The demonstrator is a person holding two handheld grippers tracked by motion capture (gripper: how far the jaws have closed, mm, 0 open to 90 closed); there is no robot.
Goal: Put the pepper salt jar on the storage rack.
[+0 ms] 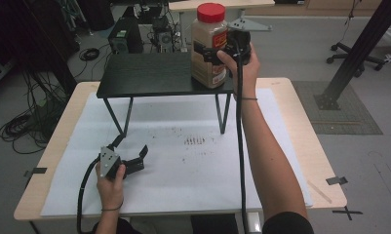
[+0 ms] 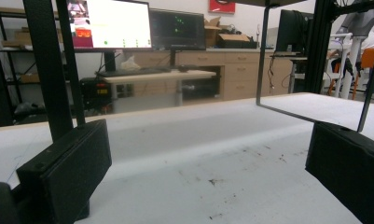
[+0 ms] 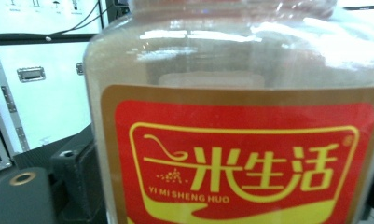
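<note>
Your left gripper (image 1: 133, 155) idles wide open; your right gripper (image 1: 213, 52) clamps the jar (image 1: 209, 46) mid-body: full, heavy, slick, so squeeze firmly.

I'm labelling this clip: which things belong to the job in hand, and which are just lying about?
In the job:
jar
right gripper, around the jar
black shelf, under the jar

Lying about:
left gripper, open, on the white sheet
crumbs
</note>
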